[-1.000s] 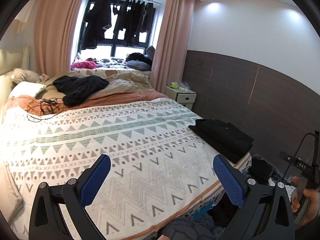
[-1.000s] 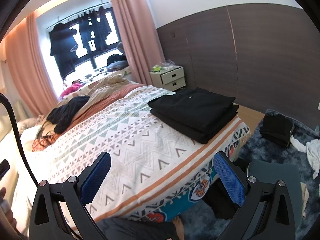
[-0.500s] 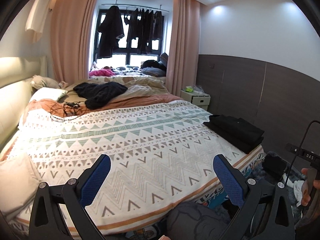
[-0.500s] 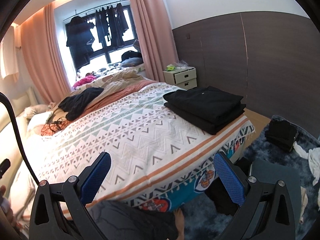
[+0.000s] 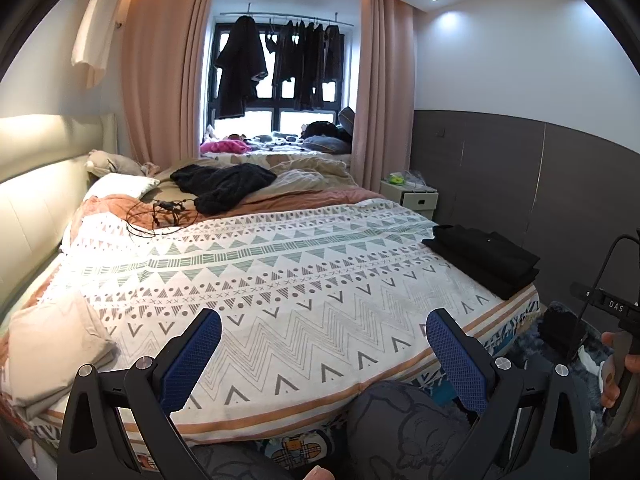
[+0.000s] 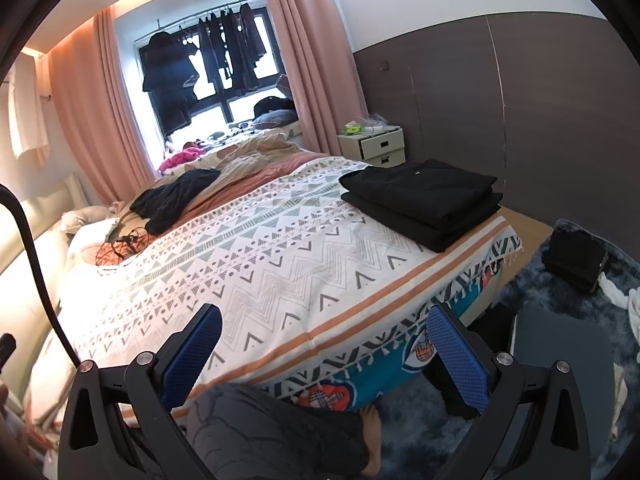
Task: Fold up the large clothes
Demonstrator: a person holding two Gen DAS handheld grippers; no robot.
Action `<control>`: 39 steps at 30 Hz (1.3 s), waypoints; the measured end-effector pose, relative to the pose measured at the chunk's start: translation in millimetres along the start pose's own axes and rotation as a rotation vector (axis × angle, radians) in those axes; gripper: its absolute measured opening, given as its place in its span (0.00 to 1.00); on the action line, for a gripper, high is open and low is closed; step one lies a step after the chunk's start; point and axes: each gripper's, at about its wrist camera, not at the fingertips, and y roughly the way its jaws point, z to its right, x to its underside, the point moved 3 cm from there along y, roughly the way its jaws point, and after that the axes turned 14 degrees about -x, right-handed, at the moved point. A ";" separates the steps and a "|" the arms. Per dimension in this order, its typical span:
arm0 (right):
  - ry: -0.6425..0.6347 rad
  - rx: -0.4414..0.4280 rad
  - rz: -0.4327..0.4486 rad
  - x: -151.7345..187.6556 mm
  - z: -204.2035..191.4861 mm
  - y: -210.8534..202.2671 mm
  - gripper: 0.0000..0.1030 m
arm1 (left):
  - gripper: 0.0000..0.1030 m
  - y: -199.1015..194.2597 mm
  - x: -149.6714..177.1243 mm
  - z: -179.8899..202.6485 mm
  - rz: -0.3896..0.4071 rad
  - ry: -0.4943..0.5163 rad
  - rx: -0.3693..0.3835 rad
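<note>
Both grippers had pulled back and risen from the bed since a second earlier, so more of the patterned cover and the headboard showed. The left gripper and right gripper hung over the near edge, jaws spread wide, holding nothing. The folded black clothes lay stacked at the bed's far right corner, a loose black garment near the pillows.
</note>
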 end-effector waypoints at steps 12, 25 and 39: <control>-0.007 -0.004 0.013 1.5 -0.1 -4.4 1.00 | 1.00 -12.8 3.2 4.5 0.011 0.012 0.000; -0.008 -0.007 0.008 2.3 -0.3 -5.1 1.00 | 1.00 -17.2 6.9 3.4 0.009 0.001 -0.008; -0.013 -0.012 0.010 1.7 -1.9 -6.1 1.00 | 1.00 -20.3 7.2 -7.7 0.007 -0.027 -0.023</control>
